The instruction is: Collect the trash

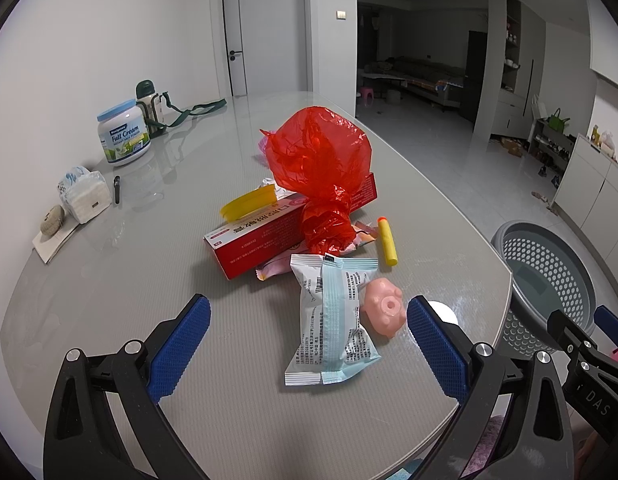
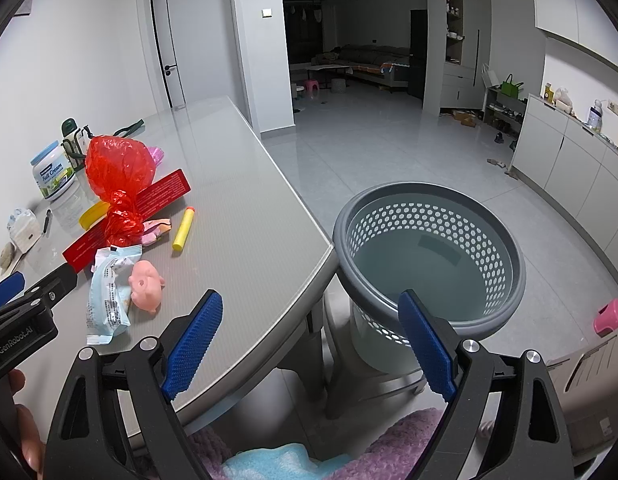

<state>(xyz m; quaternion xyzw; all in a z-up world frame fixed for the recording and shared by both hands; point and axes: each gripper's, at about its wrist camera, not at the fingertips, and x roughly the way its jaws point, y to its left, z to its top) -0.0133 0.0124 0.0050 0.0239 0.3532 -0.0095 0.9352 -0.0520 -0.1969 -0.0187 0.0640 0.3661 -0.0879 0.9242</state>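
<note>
A pile of trash lies on the grey table (image 1: 109,280): a red plastic bag (image 1: 319,160), a red carton (image 1: 265,236), a white-and-blue snack packet (image 1: 333,320), a pink pig toy (image 1: 383,306), a yellow foam dart (image 1: 386,242) and a yellow lid (image 1: 249,202). My left gripper (image 1: 309,344) is open and empty, its jaws either side of the snack packet, just short of it. My right gripper (image 2: 309,344) is open and empty, at the table's edge beside the grey perforated basket (image 2: 429,256). The pile also shows in the right wrist view, with the bag (image 2: 119,168) and packet (image 2: 109,296).
A milk powder tin (image 1: 123,132), a green-topped bottle with strap (image 1: 149,104), a tissue pack (image 1: 85,194) and a small pen (image 1: 117,189) stand at the table's far left. The basket (image 1: 549,276) sits off the table's right edge. A pink stool (image 2: 611,315) is on the floor.
</note>
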